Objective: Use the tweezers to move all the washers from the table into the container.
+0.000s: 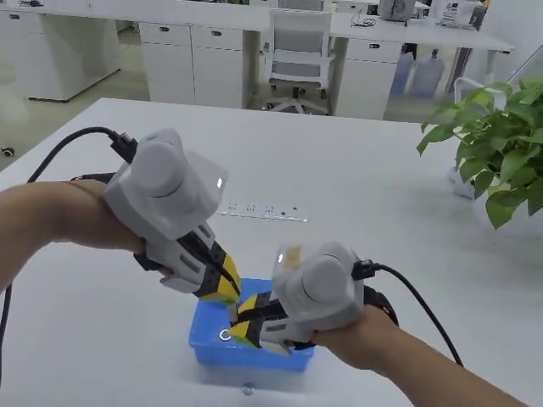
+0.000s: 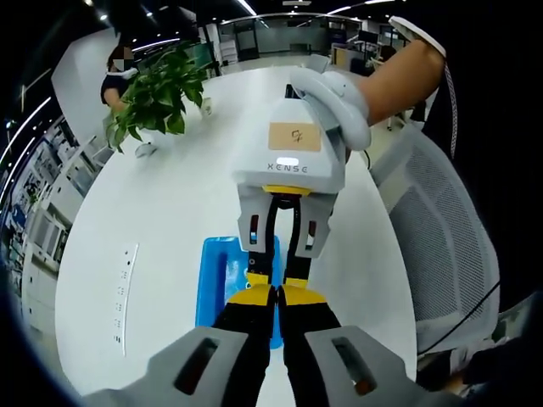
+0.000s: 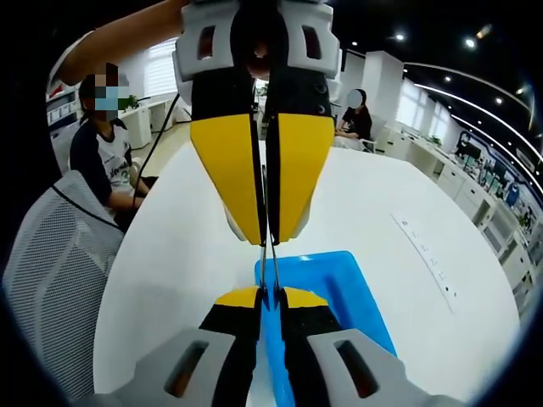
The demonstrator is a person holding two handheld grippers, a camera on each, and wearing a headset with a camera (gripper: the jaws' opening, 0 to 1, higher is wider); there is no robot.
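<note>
The blue container (image 1: 280, 356) sits near the table's front edge. A small metal washer (image 1: 224, 335) shows at its left side. Another washer (image 1: 247, 389) lies on the table just in front of it. Above the container my left gripper (image 1: 227, 292) and my right gripper (image 1: 240, 326) meet tip to tip. In the right gripper view thin metal tweezers (image 3: 270, 259) run from the shut jaws of my left gripper (image 3: 265, 236) into the shut jaws of my right gripper (image 3: 271, 298). In the left gripper view my left gripper (image 2: 278, 297) faces the right gripper (image 2: 278, 273) over the container (image 2: 219, 284).
A power strip (image 1: 263, 209) is set into the white table (image 1: 382, 195) behind the grippers. A potted plant (image 1: 501, 144) stands at the right edge. Office chairs and desks lie beyond the table. A mesh chair (image 3: 59, 271) is close by.
</note>
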